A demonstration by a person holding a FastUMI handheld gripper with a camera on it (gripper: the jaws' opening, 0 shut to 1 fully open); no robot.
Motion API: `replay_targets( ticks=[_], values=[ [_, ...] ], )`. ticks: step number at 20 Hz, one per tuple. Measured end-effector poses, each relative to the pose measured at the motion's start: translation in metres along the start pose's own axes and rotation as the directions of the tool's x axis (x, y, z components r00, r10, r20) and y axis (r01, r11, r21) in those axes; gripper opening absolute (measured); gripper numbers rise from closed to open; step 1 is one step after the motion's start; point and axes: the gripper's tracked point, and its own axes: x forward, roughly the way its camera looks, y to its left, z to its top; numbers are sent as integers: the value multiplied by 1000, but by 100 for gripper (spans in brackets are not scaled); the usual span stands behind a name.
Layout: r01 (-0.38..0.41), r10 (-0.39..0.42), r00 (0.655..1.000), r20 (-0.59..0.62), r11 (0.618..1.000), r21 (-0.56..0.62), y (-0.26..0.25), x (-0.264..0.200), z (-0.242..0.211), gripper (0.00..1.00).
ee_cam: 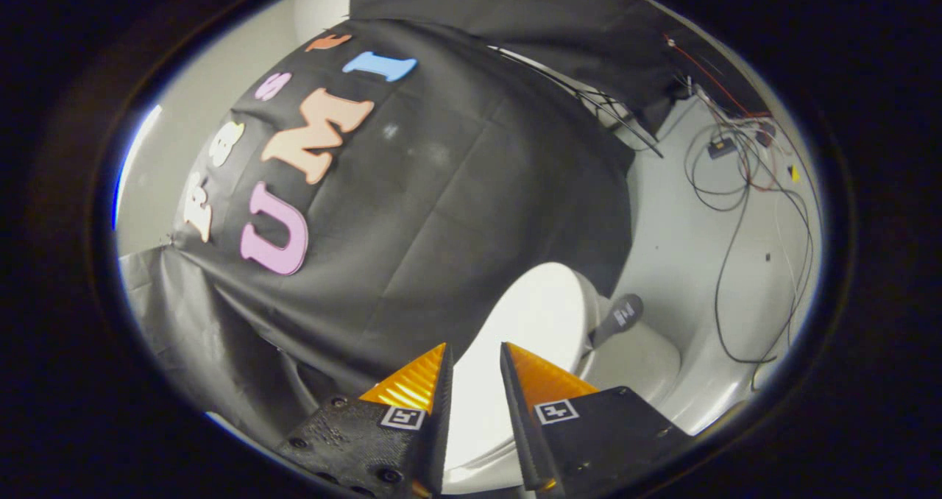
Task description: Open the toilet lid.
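toilet lid (533,315) between and just beyond the parted fingers of the gripper (475,359), cloth wall (441,212) behind the lid, cables (743,190) on the floor (692,234) to the right, well apart

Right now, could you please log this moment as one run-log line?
step: raising lid | gripper: jaws slightly apart around the lid's edge, press unclear | toilet lid: tilted up between jaws | cables: loose on floor beyond

White toilet lid (533,322), black cables (736,263)

Claw (475,359) fingers slightly parted, nothing gripped.
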Motion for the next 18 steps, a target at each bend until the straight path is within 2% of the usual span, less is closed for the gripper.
replay_targets(
  ticks=[7,13,18],
  values=[
    [174,-168,984,-54,975,136,-78,20,-13,40],
    [151,-154,988,-7,954,259,-107,40,13,40],
    [72,-94,994,51,938,339,-113,53,36,40]
  ],
)
